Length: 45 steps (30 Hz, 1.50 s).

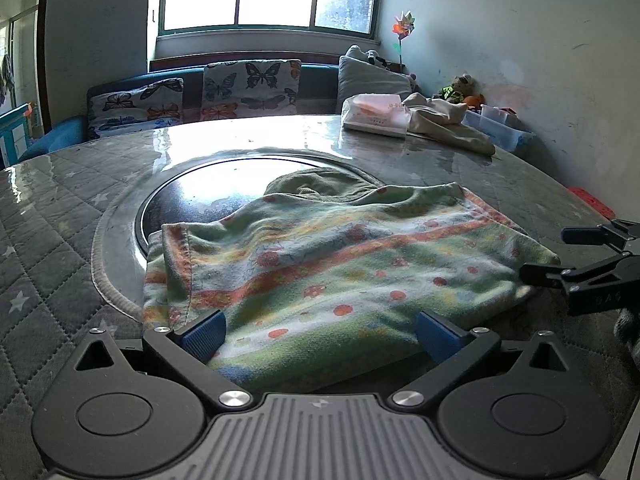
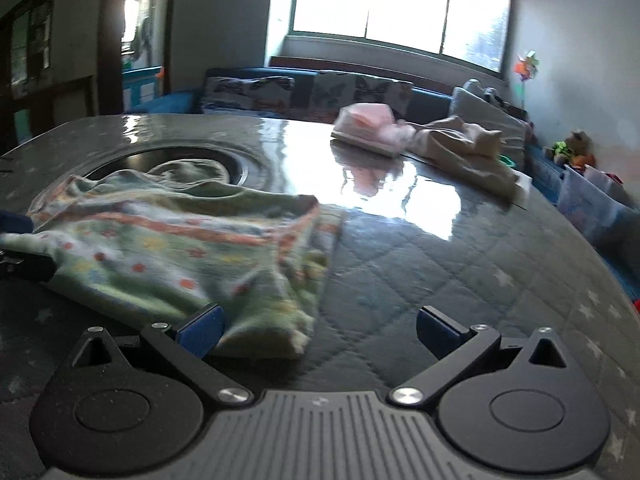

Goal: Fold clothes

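A green patterned garment point(image 1: 320, 264) with orange stripes and red dots lies partly folded on the round table, over the dark glass disc point(image 1: 208, 196). It also shows in the right wrist view point(image 2: 168, 252). My left gripper point(image 1: 320, 334) is open, its blue pads on either side of the garment's near edge. My right gripper point(image 2: 320, 332) is open at the garment's near right corner, with the cloth beside its left pad point(image 2: 202, 330). In the left wrist view the right gripper point(image 1: 560, 254) shows at the garment's right edge, open.
A quilted cover under clear plastic point(image 1: 48, 248) tops the table. A pink tissue pack point(image 1: 376, 114) and a beige cloth point(image 1: 448, 120) lie at the far side. A sofa with butterfly cushions point(image 1: 248, 84) stands behind. Plastic bins point(image 1: 500, 124) sit by the right wall.
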Tool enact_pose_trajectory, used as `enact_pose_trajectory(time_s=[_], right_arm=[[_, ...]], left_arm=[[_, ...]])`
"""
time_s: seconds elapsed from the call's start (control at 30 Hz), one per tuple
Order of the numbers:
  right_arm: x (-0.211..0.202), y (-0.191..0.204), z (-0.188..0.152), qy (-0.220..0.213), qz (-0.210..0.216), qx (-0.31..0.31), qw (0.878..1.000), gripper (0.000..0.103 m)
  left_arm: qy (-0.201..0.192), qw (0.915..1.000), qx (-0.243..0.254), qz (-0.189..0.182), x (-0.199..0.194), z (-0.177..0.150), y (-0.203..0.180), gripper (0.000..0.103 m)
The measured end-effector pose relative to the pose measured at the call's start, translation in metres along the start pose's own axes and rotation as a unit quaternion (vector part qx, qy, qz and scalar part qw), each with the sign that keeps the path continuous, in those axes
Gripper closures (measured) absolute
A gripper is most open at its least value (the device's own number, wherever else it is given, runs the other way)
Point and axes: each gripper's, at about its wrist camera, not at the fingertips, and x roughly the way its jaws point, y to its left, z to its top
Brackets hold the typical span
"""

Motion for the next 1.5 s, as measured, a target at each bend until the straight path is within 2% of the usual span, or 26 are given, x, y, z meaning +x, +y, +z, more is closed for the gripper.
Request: enact_pose_trajectory(time_s=[0.2,0.4,0.5,0.77,0.97,1.07,1.1,1.17,1.27,1.5], right_arm=[[-0.002,-0.012,-0.002,0.000,-0.009,0.020,1.000,0.000],[0.001,-0.005,0.009,-0.012,-0.014,0.011,1.000,0.000],[0.005,-0.001,0.017,-0.020,-0.001,0.005,1.000,0.000],[0.030,-0.004,0.021,0.021,0.028,0.021,0.999,0.000],[0.033,-0.011,0.018,0.031,0.044,0.043,0.998,0.000],[0.034,-0.012,0.018,0.030,0.047,0.047,0.997,0.000],[0.034,-0.012,0.018,0.030,0.048,0.047,0.997,0.000],[0.034,-0.013,0.018,0.030,0.048,0.048,0.997,0.000],[0.034,-0.013,0.018,0.030,0.048,0.048,0.997,0.000],[0.035,-0.013,0.018,0.029,0.048,0.048,0.997,0.000]], left_arm=[[-0.001,1.0000,0.000,0.002,0.000,-0.001,-0.001,0.000],[0.002,1.0000,0.002,0.005,0.000,0.000,-0.001,0.000],[0.004,1.0000,0.003,0.007,0.001,0.000,-0.002,0.000],[0.010,0.9999,0.003,0.009,0.001,0.001,-0.004,0.000],[0.015,0.9997,0.009,0.014,0.000,0.004,-0.006,0.000],[-0.002,0.9995,0.016,0.025,-0.009,0.008,-0.011,0.000],[-0.011,0.9995,0.021,0.021,-0.014,0.009,-0.014,0.000],[-0.029,0.9990,0.033,-0.010,-0.025,0.010,-0.020,0.000],[-0.042,0.9949,0.041,-0.082,-0.036,0.008,-0.029,0.000],[-0.019,0.9937,0.009,-0.110,-0.021,0.002,-0.026,0.000]])
